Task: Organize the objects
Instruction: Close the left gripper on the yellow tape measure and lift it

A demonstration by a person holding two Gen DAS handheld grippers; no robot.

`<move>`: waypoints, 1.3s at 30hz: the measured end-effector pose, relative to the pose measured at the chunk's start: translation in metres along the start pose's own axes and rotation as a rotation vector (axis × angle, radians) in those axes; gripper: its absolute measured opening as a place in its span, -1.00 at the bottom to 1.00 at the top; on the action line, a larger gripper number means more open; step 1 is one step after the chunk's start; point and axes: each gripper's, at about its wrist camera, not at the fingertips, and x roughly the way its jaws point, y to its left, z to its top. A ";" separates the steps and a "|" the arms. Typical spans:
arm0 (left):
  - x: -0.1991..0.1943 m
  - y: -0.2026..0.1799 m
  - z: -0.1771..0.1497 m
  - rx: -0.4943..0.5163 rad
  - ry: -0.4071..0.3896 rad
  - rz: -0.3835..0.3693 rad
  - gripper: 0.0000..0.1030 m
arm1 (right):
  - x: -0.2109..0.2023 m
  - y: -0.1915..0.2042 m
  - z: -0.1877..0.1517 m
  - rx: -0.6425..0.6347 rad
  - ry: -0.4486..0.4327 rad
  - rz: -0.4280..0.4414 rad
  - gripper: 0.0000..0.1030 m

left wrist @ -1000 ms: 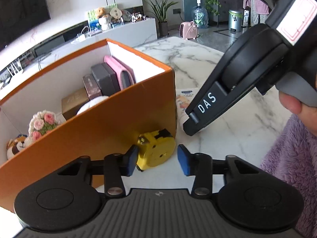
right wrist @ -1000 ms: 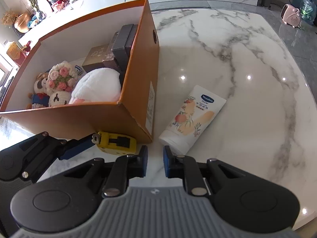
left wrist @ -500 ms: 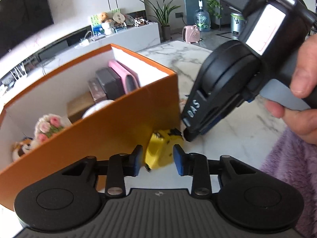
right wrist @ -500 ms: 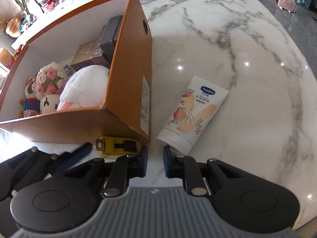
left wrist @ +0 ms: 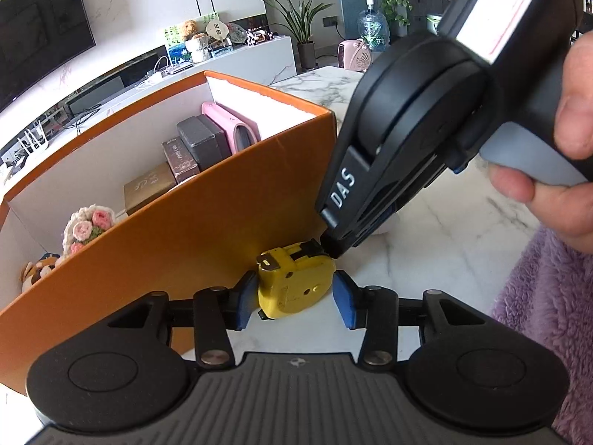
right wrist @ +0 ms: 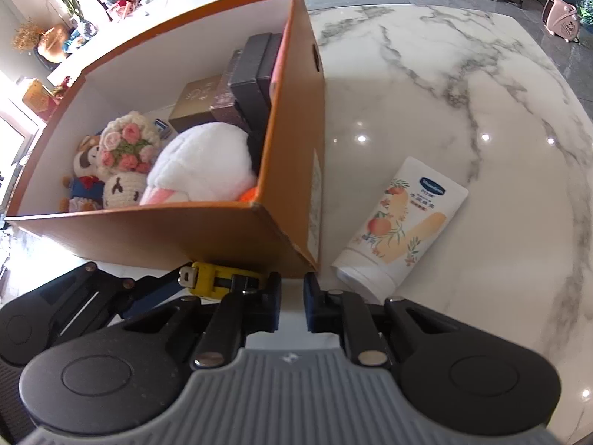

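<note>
Between the left gripper (left wrist: 296, 296) pads sits the yellow tape measure (left wrist: 294, 285), on the marble table (right wrist: 463, 141) against the orange box (left wrist: 207, 230). Jaws opening, pads just off its flat sides. Right gripper (right wrist: 291, 306) nearly shut and closing on nothing, tip at the tape's top corner. Tape: rigid, dense, smooth plastic, so likely slippery; clamp the flat faces mid-body. Versus a second ago, it now stands between the pads rather than beyond them.
</note>
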 end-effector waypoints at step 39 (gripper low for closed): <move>-0.024 -0.002 -0.027 0.056 0.049 0.015 0.13 | 0.006 0.020 -0.013 -0.101 0.092 0.158 -0.85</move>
